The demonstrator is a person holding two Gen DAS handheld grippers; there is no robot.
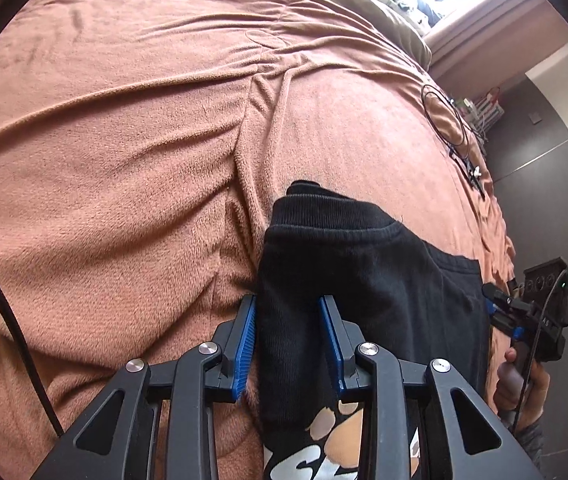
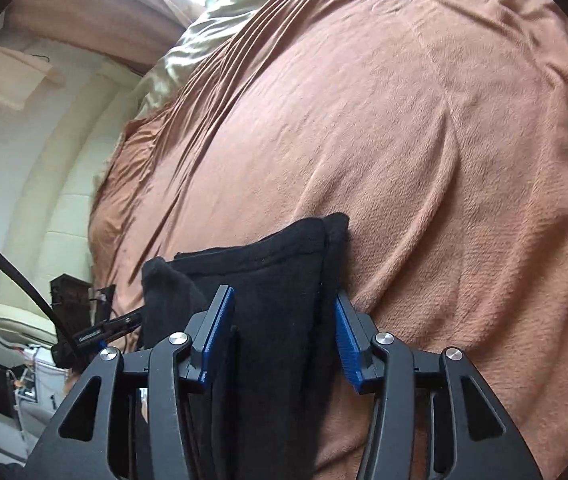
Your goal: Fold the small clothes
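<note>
Garment (image 1: 347,264), black w/ printed graphic, bunched on brown blanket (image 1: 124,160); both tongs apart around it.

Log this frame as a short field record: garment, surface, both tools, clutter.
garment: black garment, folded into layers, cartoon print showing at its near end
surface: brown fleece blanket, wrinkled, spread over a bed
left tool: jaws astride the garment's left edge, pads partly apart, grip not certain
right tool: jaws around the garment's right edge, a gap showing at the pads, so it looks released
clutter: black cable looped on the blanket at the far side
other bedding: olive cover beyond the blanket
</note>
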